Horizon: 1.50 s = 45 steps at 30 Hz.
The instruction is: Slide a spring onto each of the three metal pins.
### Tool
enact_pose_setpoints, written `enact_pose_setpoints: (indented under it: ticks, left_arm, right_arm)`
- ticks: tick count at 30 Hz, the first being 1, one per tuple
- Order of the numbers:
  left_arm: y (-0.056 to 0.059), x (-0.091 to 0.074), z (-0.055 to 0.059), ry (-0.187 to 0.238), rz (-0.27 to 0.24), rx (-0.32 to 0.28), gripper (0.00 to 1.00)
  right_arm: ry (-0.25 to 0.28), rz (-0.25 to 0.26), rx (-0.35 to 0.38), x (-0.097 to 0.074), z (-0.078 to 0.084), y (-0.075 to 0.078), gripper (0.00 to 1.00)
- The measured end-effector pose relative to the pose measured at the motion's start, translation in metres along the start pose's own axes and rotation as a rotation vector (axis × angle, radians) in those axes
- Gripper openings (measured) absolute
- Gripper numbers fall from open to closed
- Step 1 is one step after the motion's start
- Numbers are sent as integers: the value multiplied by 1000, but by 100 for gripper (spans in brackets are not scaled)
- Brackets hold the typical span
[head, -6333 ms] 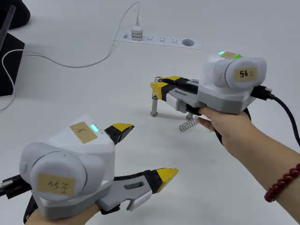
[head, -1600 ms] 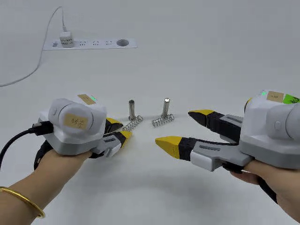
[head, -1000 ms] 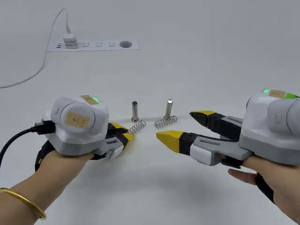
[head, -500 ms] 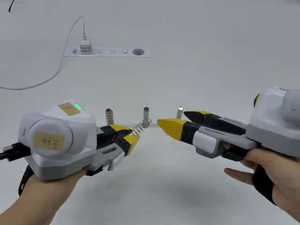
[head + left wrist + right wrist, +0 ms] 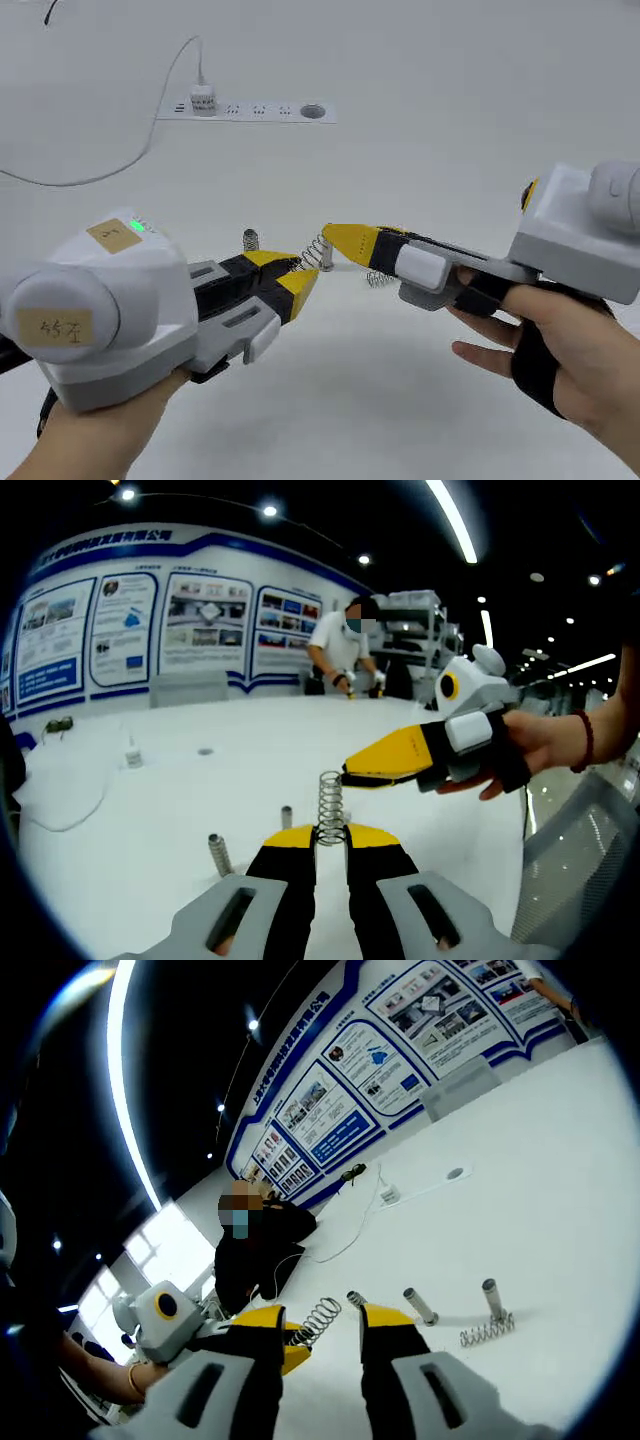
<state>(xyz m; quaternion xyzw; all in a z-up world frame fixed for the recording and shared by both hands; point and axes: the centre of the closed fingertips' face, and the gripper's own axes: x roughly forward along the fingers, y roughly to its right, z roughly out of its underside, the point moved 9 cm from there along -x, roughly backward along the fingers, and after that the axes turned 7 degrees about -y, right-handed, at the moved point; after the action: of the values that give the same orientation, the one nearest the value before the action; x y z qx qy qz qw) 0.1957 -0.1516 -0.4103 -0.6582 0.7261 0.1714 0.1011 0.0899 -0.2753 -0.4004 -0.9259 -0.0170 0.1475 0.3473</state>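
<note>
While the left gripper [image 5: 331, 836] pinches one end of a spring [image 5: 330, 802] lifted off the white surface [image 5: 150, 810], the right gripper [image 5: 324, 1314], jaws spread, points a tip just beside its free end, and another spring [image 5: 486, 1332] lies just beside a pin [image 5: 491, 1297].

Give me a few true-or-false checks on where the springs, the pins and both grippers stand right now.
1. The left gripper is shut on a spring. True.
2. All three pins carry springs. False: the sprung pin carries one, and the two bare pins carry none.
3. A loose spring lies on the table beside a bare pin. True.
4. The right gripper grips a spring. False: its jaws stand open and hold nothing.
</note>
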Motion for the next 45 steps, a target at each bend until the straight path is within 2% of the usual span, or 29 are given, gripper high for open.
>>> enact_pose_setpoints:
  ticks: [6, 17, 21, 25, 28, 31, 36, 39, 40, 41, 45]
  left_arm:
    - [1, -3, -1, 38, 7, -16, 10]
    - [1, -5, -6, 92, 21, -49, 10]
    - [1, -5, -6, 93, 19, -43, 10]
    - [2, -4, -6, 64, 7, -19, 11]
    - [3, -3, -5, 40, 4, -6, 11]
    - [0, -3, -1, -13, -28, 20, 20]
    - [-1, -5, 3, -46, -31, 39, 25]
    - [-1, -7, 9, -113, -37, 41, 30]
    - [-1, -7, 9, -116, -48, 79, 31]
    - [0, -8, 10, -117, -47, 89, 32]
    - [1, -10, 11, -109, -30, 54, 39]
  right_arm:
    - [-14, -35, 41, 6, 3, -3, 23]
    - [12, -101, 123, 11, 1, -9, 13]
    - [13, -110, 127, 11, 1, -9, 13]
    - [1, -123, 119, 14, 2, -10, 11]
    - [-7, -120, 79, 16, 2, -11, 11]
    - [-1, -100, 21, 16, -2, -9, 11]
    - [9, -49, -61, 16, -10, -4, 11]
    - [8, -10, -111, 16, -15, 0, 11]
    - [6, 10, -134, 16, -17, 1, 11]
    - [2, 36, -167, 16, -19, 4, 11]
    - [-12, 107, -276, 19, -25, 10, 11]
